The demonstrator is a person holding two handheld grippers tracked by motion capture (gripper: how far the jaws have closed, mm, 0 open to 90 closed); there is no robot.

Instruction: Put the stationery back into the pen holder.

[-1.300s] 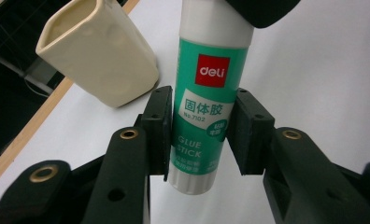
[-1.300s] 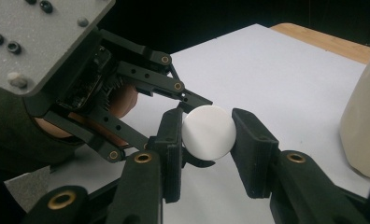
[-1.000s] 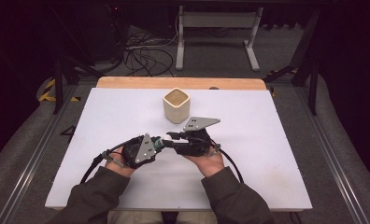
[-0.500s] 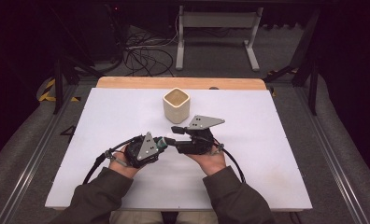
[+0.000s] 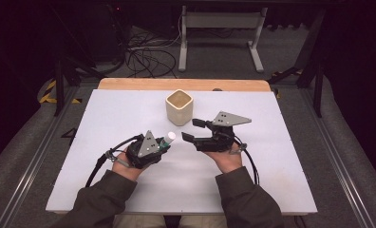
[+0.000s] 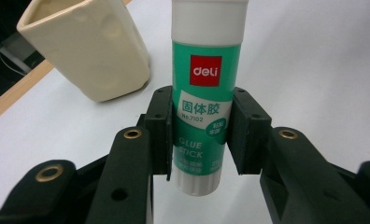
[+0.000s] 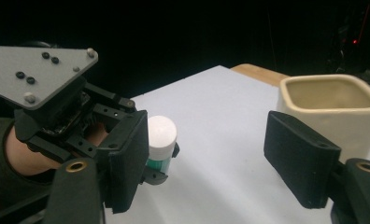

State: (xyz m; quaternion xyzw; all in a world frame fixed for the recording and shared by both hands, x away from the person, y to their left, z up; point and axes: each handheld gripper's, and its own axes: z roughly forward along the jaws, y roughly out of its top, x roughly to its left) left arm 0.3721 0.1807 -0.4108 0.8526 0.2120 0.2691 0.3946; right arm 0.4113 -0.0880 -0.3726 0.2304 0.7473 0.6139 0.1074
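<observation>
A green glue stick (image 6: 201, 93) with a white cap (image 5: 170, 137) is clamped between the pads of my left gripper (image 6: 201, 135), cap pointing away from the hand. Seen from above, the left gripper (image 5: 163, 145) hovers low over the white table (image 5: 271, 190), left of centre. My right gripper (image 5: 192, 131) faces it from the right, open, with nothing between its jaws. In the right gripper view the capped glue stick (image 7: 161, 140) sits just behind my own left jaw, and the right gripper (image 7: 211, 158) gapes wide. A cream square cup (image 5: 179, 107) stands upright behind both grippers.
The cream cup (image 6: 89, 51) is close beyond the glue stick, up and to the left in the left gripper view, and to the right in the right gripper view (image 7: 330, 107). A wooden strip (image 5: 186, 84) edges the table's far side. Cables and a metal stand lie on the floor beyond.
My right gripper has drawn back to the right, away from the left gripper and the glue stick. The left gripper has hardly moved and still holds the stick.
</observation>
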